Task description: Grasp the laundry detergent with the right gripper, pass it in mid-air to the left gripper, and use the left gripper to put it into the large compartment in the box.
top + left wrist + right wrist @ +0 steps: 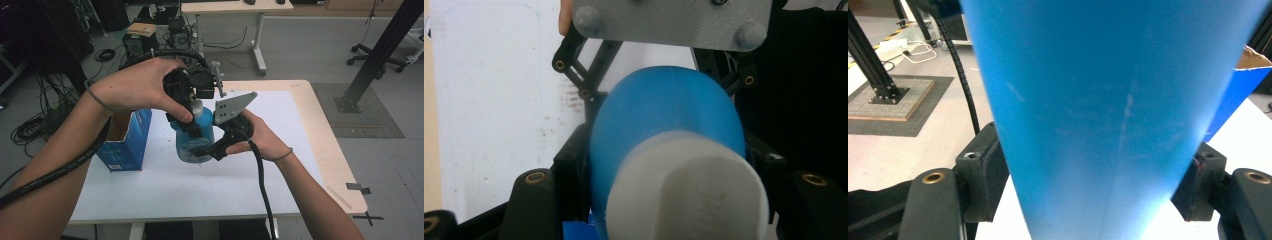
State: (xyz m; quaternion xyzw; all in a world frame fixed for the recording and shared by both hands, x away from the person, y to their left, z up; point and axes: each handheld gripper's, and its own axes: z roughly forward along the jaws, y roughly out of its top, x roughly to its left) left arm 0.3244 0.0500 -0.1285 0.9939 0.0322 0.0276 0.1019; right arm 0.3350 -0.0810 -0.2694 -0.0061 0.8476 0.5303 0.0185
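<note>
A blue bottle (205, 126) with a white cap (197, 106) is held upright just above the white table (200, 192). My left gripper (192, 131) comes down from above and is shut on the bottle's upper part; in the left gripper view the cap (689, 195) and the blue shoulder (664, 105) sit between its jaws (669, 165). My right gripper (206, 150) reaches in from the right around the bottle's lower body. In the right gripper view the blue wall (1088, 100) stands between the jaws (1093, 175), with the pads close beside it and not visibly pressing.
An open blue carton (125, 142) stands on the table left of the bottle, its corner (1243, 80) also in the right gripper view. A black post (375, 55) rises on a floor mat to the right. Cables and equipment lie on the floor behind.
</note>
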